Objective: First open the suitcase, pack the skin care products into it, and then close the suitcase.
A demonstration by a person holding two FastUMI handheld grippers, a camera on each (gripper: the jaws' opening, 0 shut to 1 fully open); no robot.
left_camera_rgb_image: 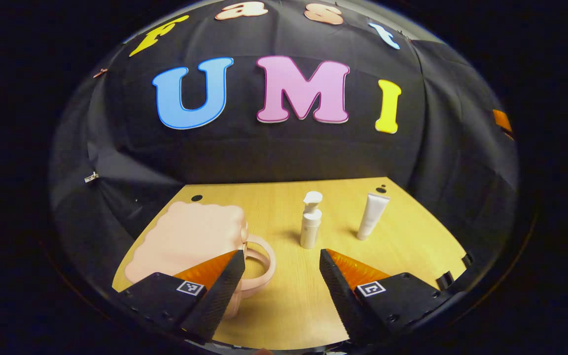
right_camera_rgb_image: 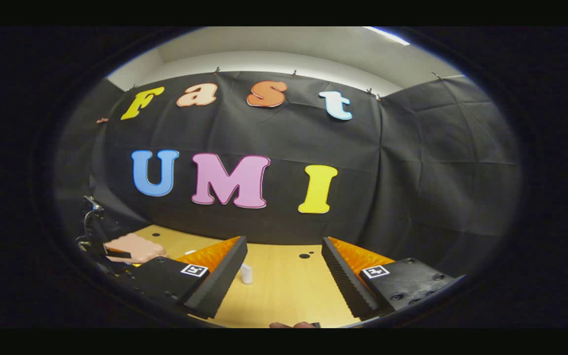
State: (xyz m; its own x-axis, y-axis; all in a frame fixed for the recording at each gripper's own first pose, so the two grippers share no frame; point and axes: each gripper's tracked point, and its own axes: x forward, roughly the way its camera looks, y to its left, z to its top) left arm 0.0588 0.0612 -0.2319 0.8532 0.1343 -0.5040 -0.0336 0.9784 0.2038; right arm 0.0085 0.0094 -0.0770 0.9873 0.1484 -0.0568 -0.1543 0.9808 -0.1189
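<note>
A pale wooden table [left_camera_rgb_image: 284, 305] fills my booth floor, black cloth behind it. The pink suitcase [left_camera_rgb_image: 188, 239] lies shut at the table's left, its looped handle [left_camera_rgb_image: 259, 268] toward me — my left gripper [left_camera_rgb_image: 281, 268] hovers just by that handle, fingers spread wide, holding nothing. A white pump bottle [left_camera_rgb_image: 310, 220] and a white tube [left_camera_rgb_image: 372, 215] stand upright to the right, well apart from the case. My right gripper [right_camera_rgb_image: 284, 256] is likewise wide open — empty above the table.

Wooden table [left_camera_rgb_image: 289, 305] carries pink suitcase [left_camera_rgb_image: 185, 241], pump bottle [left_camera_rgb_image: 310, 222], tube [left_camera_rgb_image: 372, 215].
</note>
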